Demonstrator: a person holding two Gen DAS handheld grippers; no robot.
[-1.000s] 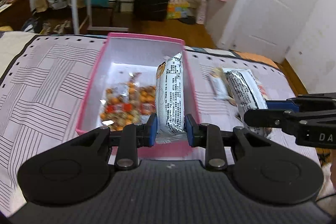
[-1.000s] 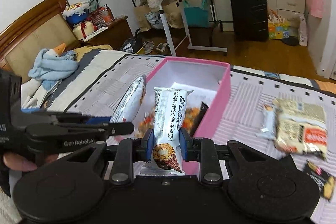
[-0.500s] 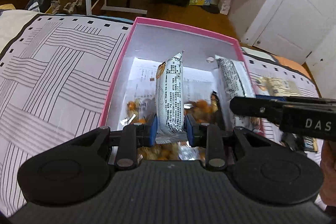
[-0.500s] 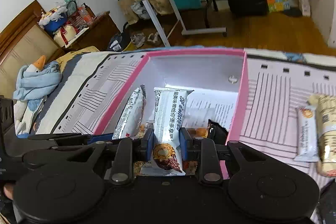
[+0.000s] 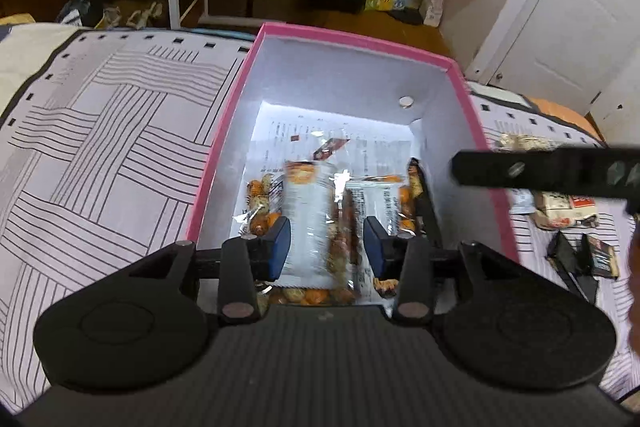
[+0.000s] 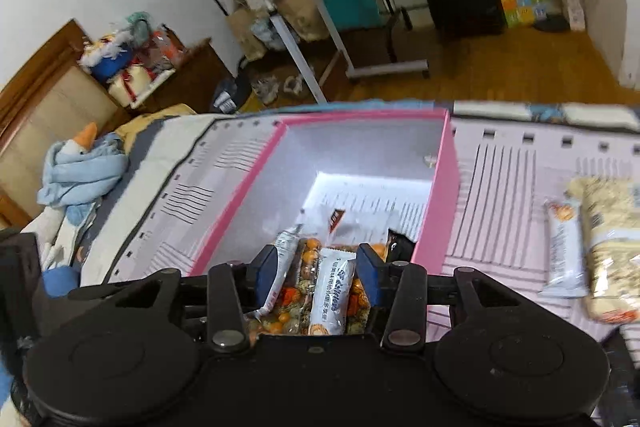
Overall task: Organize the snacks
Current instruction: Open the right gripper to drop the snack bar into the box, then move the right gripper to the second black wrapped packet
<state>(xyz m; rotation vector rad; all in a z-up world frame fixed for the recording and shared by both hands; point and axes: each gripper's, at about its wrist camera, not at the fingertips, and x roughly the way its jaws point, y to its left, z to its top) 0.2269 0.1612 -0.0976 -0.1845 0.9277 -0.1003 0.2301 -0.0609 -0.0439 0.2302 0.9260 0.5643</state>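
white snack bar [image 6: 333,294] lengthwise in pink box [image 6: 446,187], right hand-held gripper [image 6: 316,273] released, left hand-held gripper [image 5: 326,247] released

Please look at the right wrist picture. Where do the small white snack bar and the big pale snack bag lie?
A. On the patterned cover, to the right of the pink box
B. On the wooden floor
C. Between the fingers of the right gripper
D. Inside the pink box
A: the small white snack bar and the big pale snack bag lie on the patterned cover, outside the right wall of the pink box.
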